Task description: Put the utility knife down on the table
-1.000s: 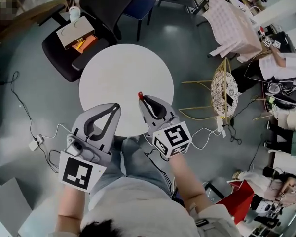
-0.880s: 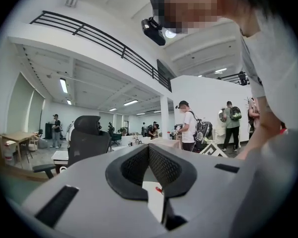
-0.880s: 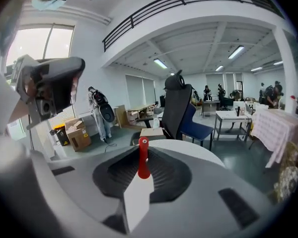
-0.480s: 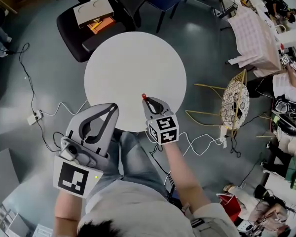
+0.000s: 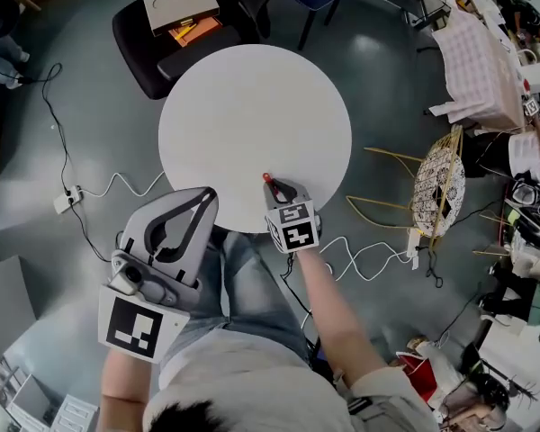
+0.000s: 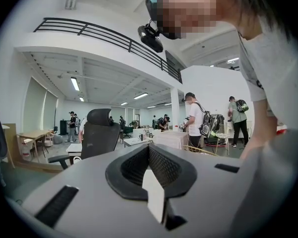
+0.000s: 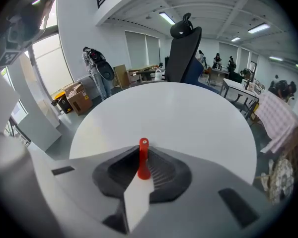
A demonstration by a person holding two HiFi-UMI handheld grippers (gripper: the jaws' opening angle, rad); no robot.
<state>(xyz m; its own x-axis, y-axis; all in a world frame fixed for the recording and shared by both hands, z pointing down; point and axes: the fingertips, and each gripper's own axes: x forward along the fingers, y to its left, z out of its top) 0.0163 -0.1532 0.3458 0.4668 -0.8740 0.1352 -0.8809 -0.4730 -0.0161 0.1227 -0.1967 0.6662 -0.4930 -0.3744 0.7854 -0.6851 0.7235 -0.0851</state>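
Note:
A red utility knife (image 5: 267,179) sticks out from between the jaws of my right gripper (image 5: 274,186), which is shut on it. In the right gripper view the red utility knife (image 7: 143,162) stands upright between the dark pads. It hangs over the near edge of the round white table (image 5: 243,115), whose top (image 7: 188,108) spreads out beyond the jaws. My left gripper (image 5: 204,197) is held off the table's near-left edge with its jaws shut on nothing. In its own view the left gripper (image 6: 149,150) points out at the room.
A black office chair (image 5: 162,52) carrying a cardboard box (image 5: 182,5) stands behind the table on the left. A wire-frame chair (image 5: 436,183) stands to the right. Cables (image 5: 108,187) and a power strip (image 5: 65,202) lie on the grey floor. My knees are under the near edge.
My right gripper has moved forward and down toward the table with the knife and looks smaller in the head view. The left gripper has hardly moved.

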